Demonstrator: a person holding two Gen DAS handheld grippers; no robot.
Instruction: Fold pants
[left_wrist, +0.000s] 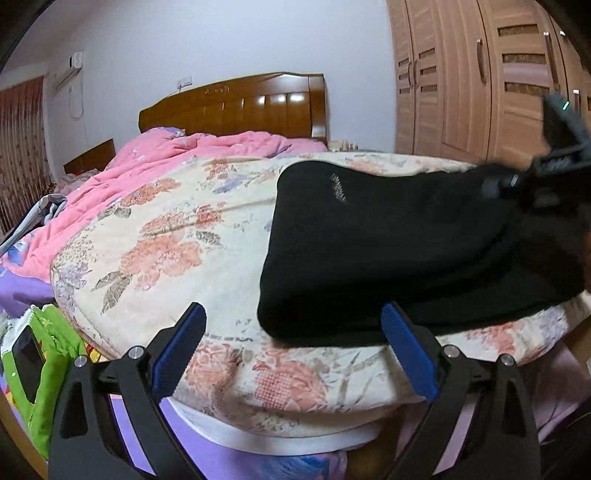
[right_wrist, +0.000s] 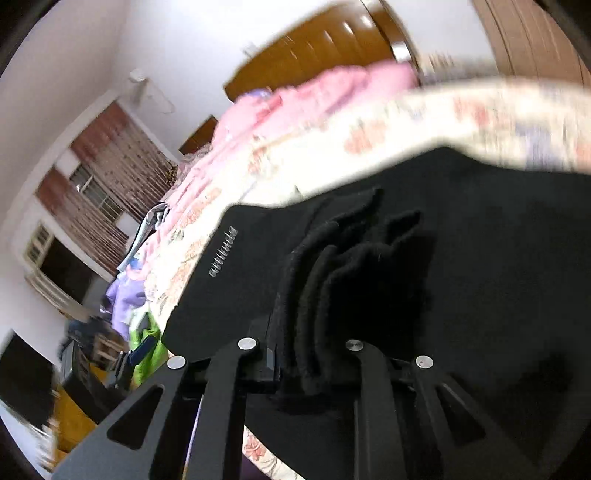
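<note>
- Left wrist view: we see the black pants (left_wrist: 388, 251) lying folded on the floral quilt (left_wrist: 177, 236), along its near edge and toward its right corner. The left gripper (left_wrist: 293, 343) is released, its blue pads (left_wrist: 408, 354) spread wide with nothing between them; the right-hand pad sits just beside the pants' near hem. The right gripper (left_wrist: 554, 173) meets the cloth at the far right.
- Left wrist view, advice: we judge the next fold is under way, so we should bring this claw onto the free near corner and keep that hem square to the quilt's edge.
- Right wrist view: the right gripper (right_wrist: 310, 354) is clenched on a bunched stack of pants layers (right_wrist: 332, 280). The picture is smeared. We would lift evenly, so no layer slips out.
</note>
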